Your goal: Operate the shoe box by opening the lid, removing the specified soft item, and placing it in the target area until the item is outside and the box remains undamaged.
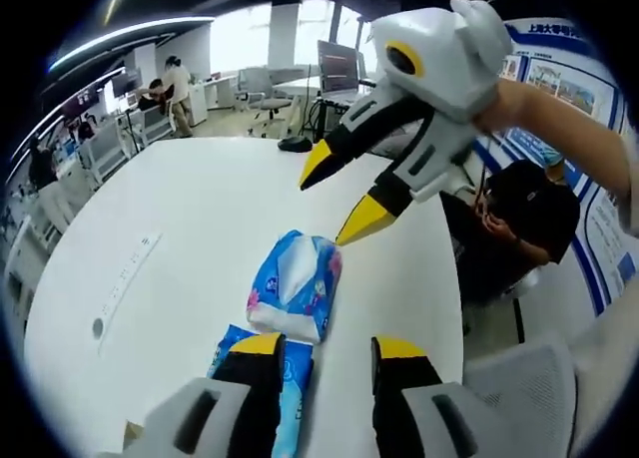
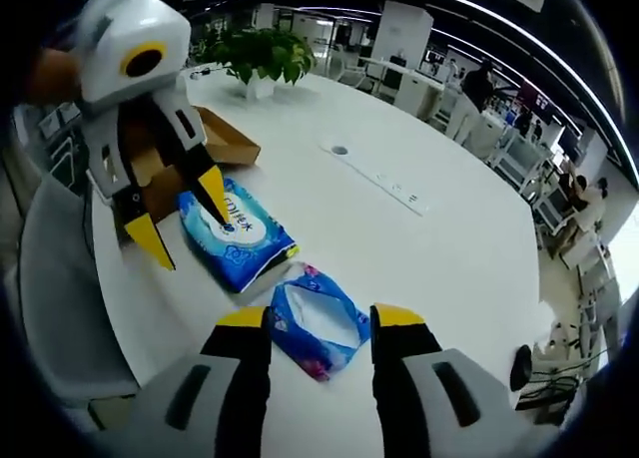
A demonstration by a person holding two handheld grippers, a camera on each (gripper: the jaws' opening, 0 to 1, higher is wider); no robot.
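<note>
Two soft tissue packs lie on the white table (image 1: 180, 238). The floral blue-and-pink pack (image 1: 297, 283) (image 2: 318, 323) lies just ahead of both grippers. Beside it is the blue wet-wipe pack (image 2: 238, 233) (image 1: 290, 378), partly under one jaw of my left gripper (image 1: 329, 346) (image 2: 182, 219), which stands open and holds nothing. My right gripper (image 2: 319, 318) (image 1: 337, 197) hovers open above the floral pack with nothing in it. A brown cardboard box (image 2: 225, 139) sits behind the left gripper near the table edge, partly hidden by it.
A potted plant (image 2: 262, 54) stands at the table's far end, and a socket strip (image 2: 384, 179) runs along its middle. A grey chair (image 2: 50, 278) is at the near edge. A person in black (image 1: 529, 214) sits beside the table. Desks and people fill the room behind.
</note>
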